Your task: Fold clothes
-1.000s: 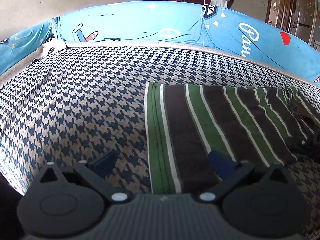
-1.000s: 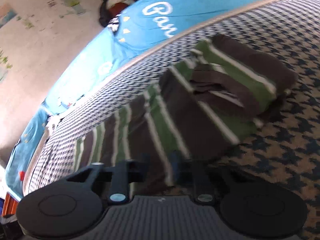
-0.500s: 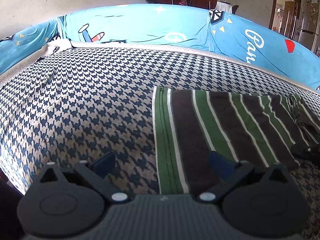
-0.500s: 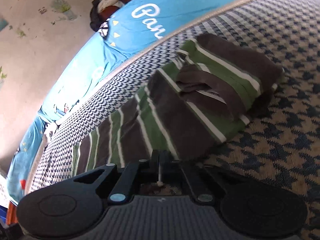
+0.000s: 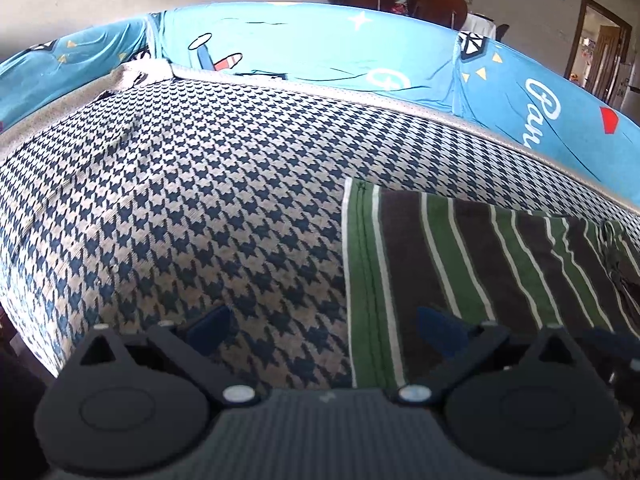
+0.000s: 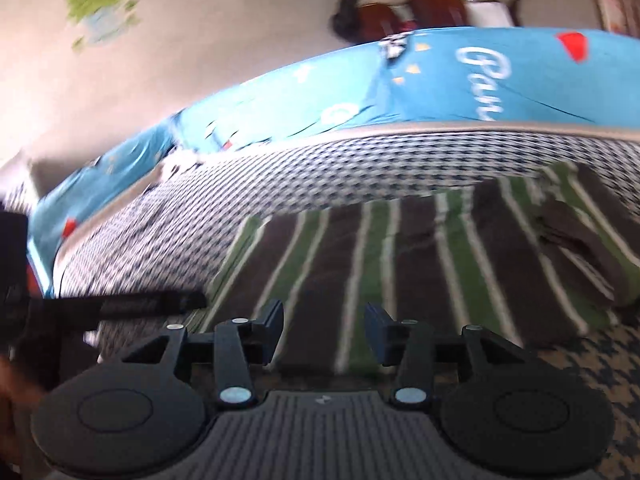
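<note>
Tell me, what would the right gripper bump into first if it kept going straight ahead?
Most likely the striped shirt. The right gripper points down at it, its jaws opening with nothing between them, though depth is hard to judge.

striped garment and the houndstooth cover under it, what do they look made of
The brown, green and white striped garment looks like soft matte knit fabric, perhaps cotton jersey: it lies limp, with a stitched hem along its left edge. The navy and beige houndstooth cover looks like a coarser woven textile with fine ribbing, drawn fairly taut over padding. Exact fibres cannot be told.

Matt striped cloth garment (image 5: 460, 264), woven houndstooth cover (image 5: 192, 208)
</note>
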The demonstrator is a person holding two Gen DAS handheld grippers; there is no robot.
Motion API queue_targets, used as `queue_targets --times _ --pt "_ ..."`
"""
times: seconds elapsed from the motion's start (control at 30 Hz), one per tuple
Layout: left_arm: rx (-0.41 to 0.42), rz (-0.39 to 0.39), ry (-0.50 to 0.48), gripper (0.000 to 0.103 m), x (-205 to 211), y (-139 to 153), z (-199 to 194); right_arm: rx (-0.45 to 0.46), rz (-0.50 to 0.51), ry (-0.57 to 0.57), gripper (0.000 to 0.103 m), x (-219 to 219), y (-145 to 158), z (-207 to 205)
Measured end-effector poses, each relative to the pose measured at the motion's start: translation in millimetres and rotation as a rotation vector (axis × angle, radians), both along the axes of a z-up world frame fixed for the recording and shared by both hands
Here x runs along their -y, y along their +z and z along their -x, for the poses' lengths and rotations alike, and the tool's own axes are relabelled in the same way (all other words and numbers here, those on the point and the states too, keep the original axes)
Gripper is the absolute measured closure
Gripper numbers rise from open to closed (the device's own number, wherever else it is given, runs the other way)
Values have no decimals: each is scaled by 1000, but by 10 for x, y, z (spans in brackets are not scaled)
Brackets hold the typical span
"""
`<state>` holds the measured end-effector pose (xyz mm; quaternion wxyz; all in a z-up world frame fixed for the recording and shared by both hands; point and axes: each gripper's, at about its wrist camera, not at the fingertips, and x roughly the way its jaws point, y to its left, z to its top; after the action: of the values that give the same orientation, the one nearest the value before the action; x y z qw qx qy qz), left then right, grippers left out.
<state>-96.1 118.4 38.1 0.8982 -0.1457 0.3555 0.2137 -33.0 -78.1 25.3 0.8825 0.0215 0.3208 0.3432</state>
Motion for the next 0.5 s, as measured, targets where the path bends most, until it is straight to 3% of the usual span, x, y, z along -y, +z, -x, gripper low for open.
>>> queue_targets --times 0.5 --pt "-14 36 49 0 -121 19 22 161 217 304 57 -665 -111 378"
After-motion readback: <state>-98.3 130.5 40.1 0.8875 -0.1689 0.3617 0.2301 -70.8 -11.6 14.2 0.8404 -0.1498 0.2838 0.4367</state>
